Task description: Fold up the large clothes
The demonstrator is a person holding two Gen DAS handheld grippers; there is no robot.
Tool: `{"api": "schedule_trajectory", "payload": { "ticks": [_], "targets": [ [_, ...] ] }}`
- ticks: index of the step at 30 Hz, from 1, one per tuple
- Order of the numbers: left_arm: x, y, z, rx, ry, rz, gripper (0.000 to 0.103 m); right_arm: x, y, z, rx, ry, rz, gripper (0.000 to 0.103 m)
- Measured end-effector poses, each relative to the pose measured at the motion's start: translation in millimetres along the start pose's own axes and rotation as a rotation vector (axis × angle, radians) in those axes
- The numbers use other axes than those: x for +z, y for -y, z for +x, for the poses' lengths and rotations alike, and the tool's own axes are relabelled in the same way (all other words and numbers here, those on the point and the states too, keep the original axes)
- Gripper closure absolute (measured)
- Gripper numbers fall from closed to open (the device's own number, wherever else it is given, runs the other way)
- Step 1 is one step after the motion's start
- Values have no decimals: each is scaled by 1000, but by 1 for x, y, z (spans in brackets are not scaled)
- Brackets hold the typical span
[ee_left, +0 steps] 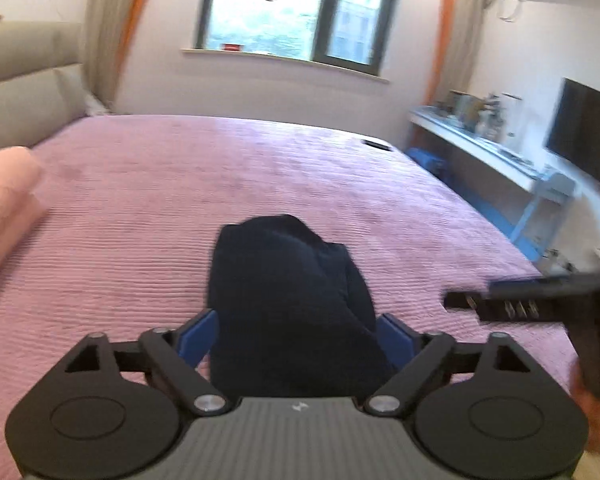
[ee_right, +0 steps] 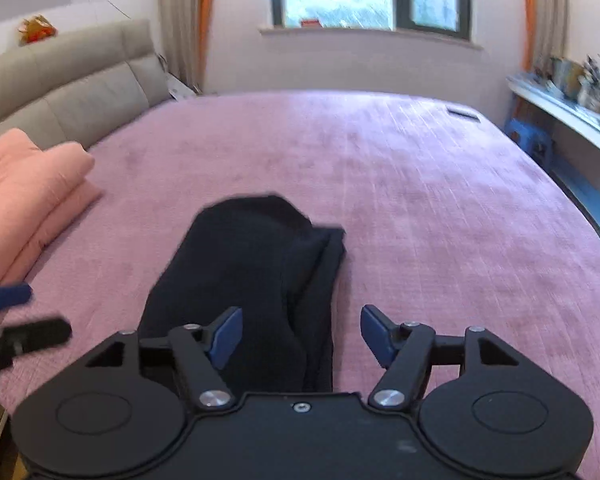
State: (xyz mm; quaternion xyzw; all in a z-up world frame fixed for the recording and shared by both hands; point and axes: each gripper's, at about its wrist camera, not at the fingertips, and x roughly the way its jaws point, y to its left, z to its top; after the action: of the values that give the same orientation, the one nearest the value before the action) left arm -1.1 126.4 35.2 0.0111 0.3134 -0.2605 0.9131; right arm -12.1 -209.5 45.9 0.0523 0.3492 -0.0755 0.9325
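Garment: a folded dark navy garment (ee_left: 288,300) is laid on the pink ribbed bedspread (ee_left: 140,240), near its front edge.
Left gripper (ee_left: 296,340): jaws are spread wide above the garment; nothing is gripped.
Right gripper (ee_right: 300,336): jaws are held wide and empty over the garment's near end.
Beside: a folded peach blanket (ee_right: 24,196) is seen at the left.

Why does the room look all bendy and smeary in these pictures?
Left wrist view: the fisheye lens curves the bed and walls, the other tongs are smeared by motion, and the window glares white. Right wrist view: same curving, and the black garment has blurred edges.
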Motion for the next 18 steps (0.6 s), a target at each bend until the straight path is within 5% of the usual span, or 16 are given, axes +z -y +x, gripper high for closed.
{"api": "schedule_trajectory", "payload": {
  "ticks": [2, 18],
  "targets": [
    [3, 4, -10, 44, -1, -18, 1, -5, -1, -9, -15, -43, 31, 25],
    [-5, -13, -30, 192, -91, -90, 1, -22, -27, -38, -54, -99, 31, 24]
  ]
}}
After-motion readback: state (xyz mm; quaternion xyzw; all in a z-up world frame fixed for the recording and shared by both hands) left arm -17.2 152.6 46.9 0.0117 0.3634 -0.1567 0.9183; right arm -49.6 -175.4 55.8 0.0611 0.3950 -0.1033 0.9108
